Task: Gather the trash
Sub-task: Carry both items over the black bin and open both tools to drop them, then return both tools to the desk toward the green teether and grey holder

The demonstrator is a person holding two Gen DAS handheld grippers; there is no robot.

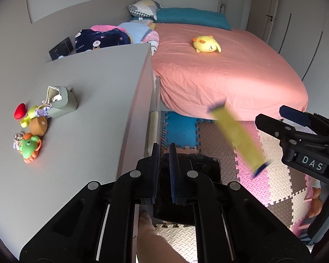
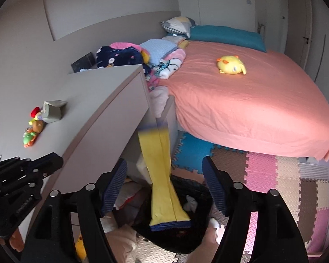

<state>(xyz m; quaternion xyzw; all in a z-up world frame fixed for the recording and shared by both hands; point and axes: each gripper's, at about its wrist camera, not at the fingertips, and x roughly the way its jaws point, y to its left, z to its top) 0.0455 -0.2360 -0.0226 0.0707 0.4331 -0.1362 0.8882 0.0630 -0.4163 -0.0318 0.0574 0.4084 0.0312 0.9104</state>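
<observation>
Hanging in mid-air between the spread pads of the right gripper (image 2: 164, 184), the wrapper (image 2: 162, 175) touches neither one: a long, flat, yellow packet with a seam down its middle and a dark blue band at each end, motion-blurred at its upper end. In the right wrist view its long axis runs nearly upright, the upper end leaning a little left and away from the gripper, the lower end nearer the camera and just over the bin (image 2: 186, 236), a dark container lined with a glossy black bag that sits below the gripper. The gripper's pads are ribbed and dark blue on black plastic fingers, and its jaws stand wide apart with nothing clamped.

To the left lies the grey counter (image 1: 94, 100), matt and smooth, with a slab-like edge. On it, far left of the left gripper (image 1: 164, 171), sits a cluster of small toys (image 1: 30, 131), soft or rubbery, in red, lime, brown and green, beside a grey pouch (image 1: 61, 100) with a pale lining. The left gripper's two blue pads stand together, close and parallel, with nothing between them, above the bin's black rim.

From the left wrist view the wrapper lies ahead and to the right of that gripper, slanting from upper left to lower right, between it and the right gripper. Beyond is a bed (image 1: 230, 72) with a creased salmon sheet, and under it a floor of interlocking foam tiles (image 1: 269, 175) in blue, brown, pink and cream.
</observation>
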